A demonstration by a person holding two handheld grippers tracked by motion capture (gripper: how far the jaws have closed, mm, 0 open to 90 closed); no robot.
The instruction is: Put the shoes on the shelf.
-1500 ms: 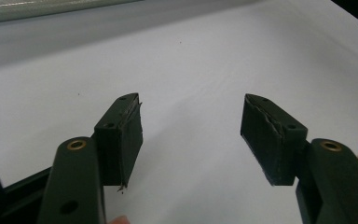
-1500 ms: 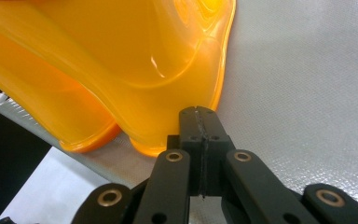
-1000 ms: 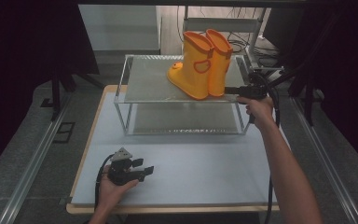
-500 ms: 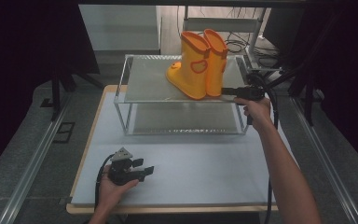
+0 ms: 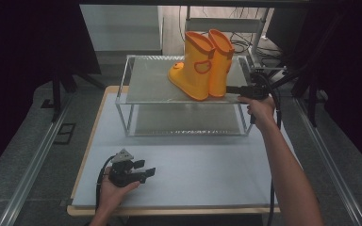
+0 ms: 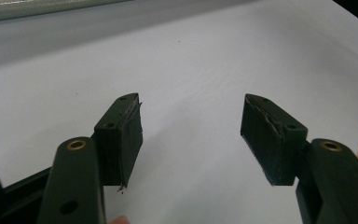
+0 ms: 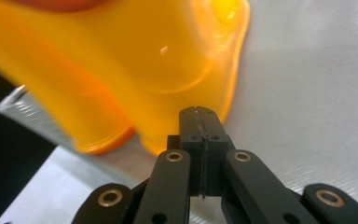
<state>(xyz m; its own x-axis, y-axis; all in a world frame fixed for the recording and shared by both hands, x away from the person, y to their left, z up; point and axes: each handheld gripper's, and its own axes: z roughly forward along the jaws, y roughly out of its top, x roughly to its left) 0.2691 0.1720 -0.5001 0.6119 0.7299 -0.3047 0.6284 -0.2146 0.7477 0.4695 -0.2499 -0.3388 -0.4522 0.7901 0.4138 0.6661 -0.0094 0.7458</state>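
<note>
Standing upright on the top shelf of the clear two-tier rack (image 5: pixel 136 89), the pair of yellow rain boots (image 5: pixel 202 63) has its shafts pointing straight up and its toes aimed toward the rack's left and a little toward me, so each sole's long axis runs roughly across the shelf. The two boots touch side by side, set toward the right half of the shelf, heels close to its right edge. My right tool (image 5: pixel 232 89) reaches in level from the right at sole height, its jaws pressed together with nothing between them, the tip right at the heel of the nearer boot; in the right gripper view the closed right tool (image 7: pixel 200 116) sits against the base of the yellow boot (image 7: pixel 135 60), though I cannot tell whether it truly touches. My left tool (image 5: pixel 146 172) rests low on the white tabletop (image 5: pixel 207 174) near its front left, jaws spread wide and empty; the left gripper view shows the same open left tool (image 6: pixel 191 130) over bare white surface. The left half of the top shelf is free, as is the lower shelf. The tabletop in front of the rack is open. Dark curtains flank both sides, and cables lie on the floor behind the rack.
</note>
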